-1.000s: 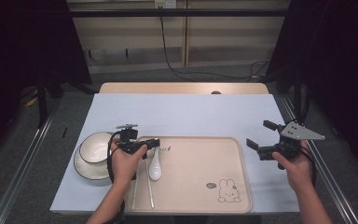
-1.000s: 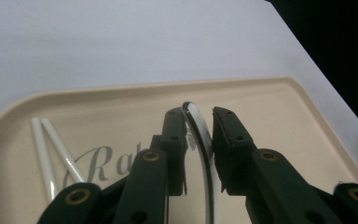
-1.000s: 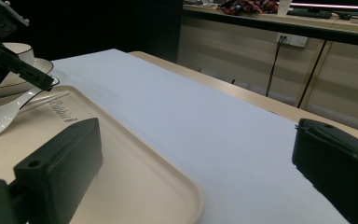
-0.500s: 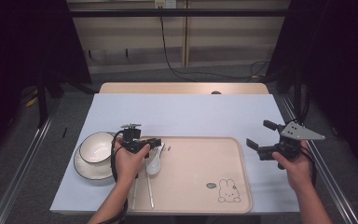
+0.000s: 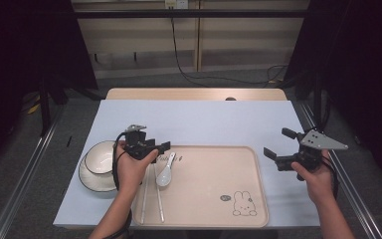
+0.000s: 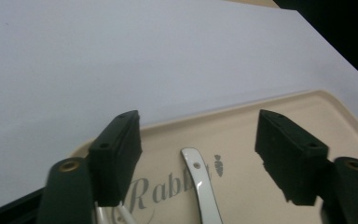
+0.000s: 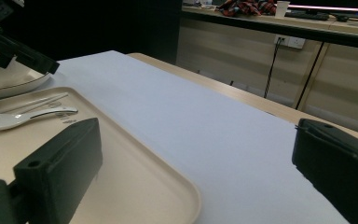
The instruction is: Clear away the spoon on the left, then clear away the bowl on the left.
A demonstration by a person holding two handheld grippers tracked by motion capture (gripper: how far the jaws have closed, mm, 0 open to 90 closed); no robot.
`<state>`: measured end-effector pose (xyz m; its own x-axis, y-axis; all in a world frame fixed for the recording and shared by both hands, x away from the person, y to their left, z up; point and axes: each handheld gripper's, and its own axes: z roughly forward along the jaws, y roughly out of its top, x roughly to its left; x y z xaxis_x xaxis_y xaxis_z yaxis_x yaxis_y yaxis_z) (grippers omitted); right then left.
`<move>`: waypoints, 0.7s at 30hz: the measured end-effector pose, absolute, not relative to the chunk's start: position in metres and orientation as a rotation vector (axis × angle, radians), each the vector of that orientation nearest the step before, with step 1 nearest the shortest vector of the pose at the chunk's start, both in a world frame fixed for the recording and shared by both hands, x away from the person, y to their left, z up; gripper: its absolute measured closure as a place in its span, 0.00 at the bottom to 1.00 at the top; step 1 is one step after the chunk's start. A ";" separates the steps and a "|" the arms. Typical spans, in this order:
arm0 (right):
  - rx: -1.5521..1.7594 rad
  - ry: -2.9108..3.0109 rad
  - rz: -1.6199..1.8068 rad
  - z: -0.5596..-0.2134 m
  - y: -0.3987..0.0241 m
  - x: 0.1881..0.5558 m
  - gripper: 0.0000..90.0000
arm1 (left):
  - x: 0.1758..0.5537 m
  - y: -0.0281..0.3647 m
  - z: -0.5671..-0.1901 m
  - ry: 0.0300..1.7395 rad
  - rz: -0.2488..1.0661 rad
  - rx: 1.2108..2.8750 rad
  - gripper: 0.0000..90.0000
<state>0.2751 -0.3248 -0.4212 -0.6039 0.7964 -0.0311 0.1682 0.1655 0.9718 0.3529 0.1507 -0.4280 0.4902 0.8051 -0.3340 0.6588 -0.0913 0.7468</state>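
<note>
Left gripper view has the left hand-held gripper, jaws just opened wide and empty, above the white spoon lying on the beige tray; glazed, slippery and chippable, I'd pinch that slim stiff handle midway

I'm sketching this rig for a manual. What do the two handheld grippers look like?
Both are black. The left gripper has blocky jaws with small screw holes and a trailing black cable. The right gripper carries a grey three-cornered plate on top. The person's forearms are bare.

table: white top | on it: tray, plate
</note>
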 end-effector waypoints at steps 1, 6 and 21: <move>0.908 1.893 1.470 -0.421 -0.325 0.275 0.01 | 0.353 0.152 -0.425 1.230 0.218 1.820 0.29; 0.910 1.890 1.464 -0.421 -0.325 0.275 0.01 | 0.353 0.165 -0.414 1.223 0.240 1.841 0.24; 0.903 1.889 1.468 -0.420 -0.325 0.275 0.01 | 0.356 0.200 -0.394 1.233 0.297 1.843 0.17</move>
<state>0.2752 -0.3246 -0.4199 -0.6052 0.7952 -0.0357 0.1621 0.1670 0.9725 0.3562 0.2004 -0.3940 0.4796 0.8391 -0.2566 0.6306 -0.1262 0.7658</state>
